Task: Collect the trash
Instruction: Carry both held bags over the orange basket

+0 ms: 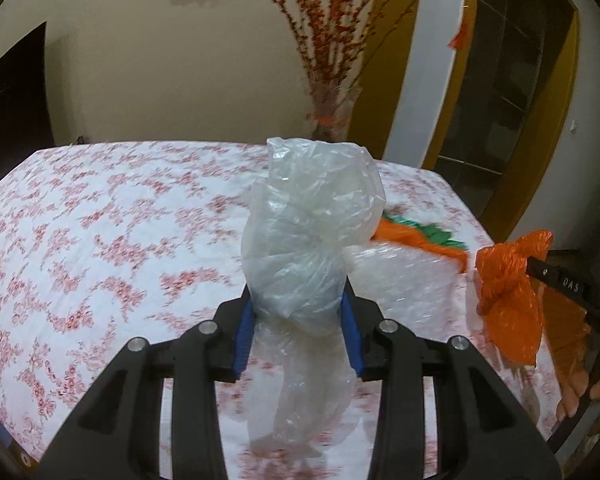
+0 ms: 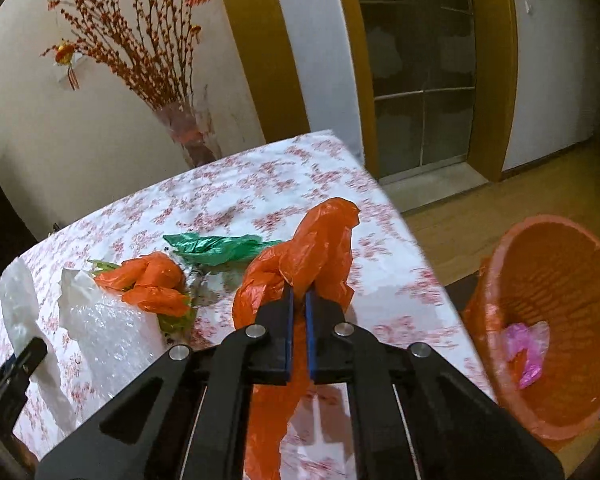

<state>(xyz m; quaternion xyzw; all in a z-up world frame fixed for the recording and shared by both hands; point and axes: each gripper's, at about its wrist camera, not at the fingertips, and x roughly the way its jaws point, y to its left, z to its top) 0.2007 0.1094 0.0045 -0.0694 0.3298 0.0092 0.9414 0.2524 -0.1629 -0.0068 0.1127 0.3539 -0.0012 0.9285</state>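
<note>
My left gripper (image 1: 298, 300) is shut on a crumpled clear plastic bag (image 1: 312, 232) and holds it above the floral tablecloth (image 1: 100, 240). My right gripper (image 2: 299, 300) is shut on an orange plastic bag (image 2: 316, 248), held over the table's right part; that bag also shows in the left wrist view (image 1: 508, 296). On the table lie another orange bag (image 2: 156, 280), a green bag (image 2: 216, 248) and a sheet of bubble wrap (image 2: 112, 332). An orange waste basket (image 2: 548, 320) stands on the floor to the right of the table, with pink trash (image 2: 528, 352) inside.
A vase of red-berried branches (image 2: 188, 128) stands behind the table's far edge. A wood-framed glass door (image 2: 420, 80) is at the right. The table's right edge runs close beside the basket. A dark screen (image 1: 12, 100) is at the far left.
</note>
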